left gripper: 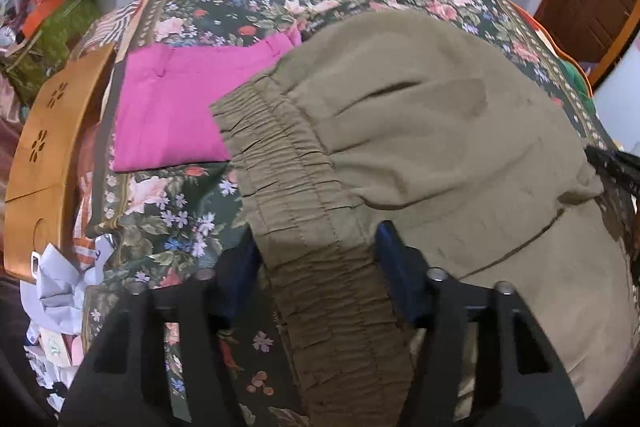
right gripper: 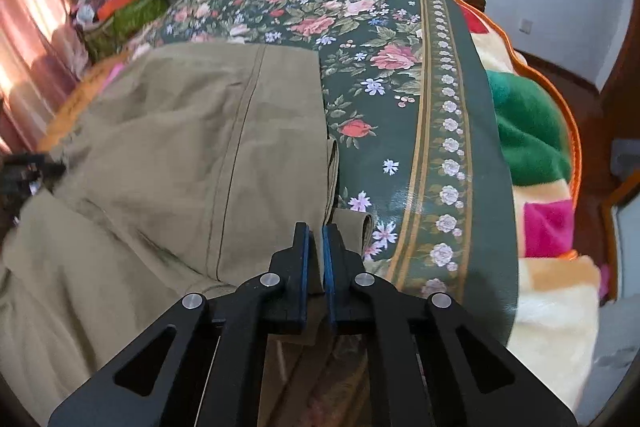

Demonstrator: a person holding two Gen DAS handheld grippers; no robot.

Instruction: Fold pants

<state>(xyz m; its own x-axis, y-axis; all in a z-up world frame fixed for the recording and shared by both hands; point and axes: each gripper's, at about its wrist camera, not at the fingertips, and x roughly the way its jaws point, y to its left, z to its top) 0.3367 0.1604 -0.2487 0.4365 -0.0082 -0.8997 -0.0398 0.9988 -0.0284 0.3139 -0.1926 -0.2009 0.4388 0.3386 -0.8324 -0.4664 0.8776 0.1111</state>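
While right gripper (right gripper: 316, 241) pinches olive cotton pants (right gripper: 180, 147) hem, left gripper (left gripper: 318, 255), spread astride elastic waistband (left gripper: 288, 163): close first, lift level.

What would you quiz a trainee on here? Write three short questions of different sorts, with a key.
1. True or false: the right gripper is shut on the pants.
2. What lies beyond the waistband? A) pink garment B) towel C) pillow
3. Fill in: the left gripper straddles the waistband with its jaws ____.

Key: 1 true; 2 A; 3 open
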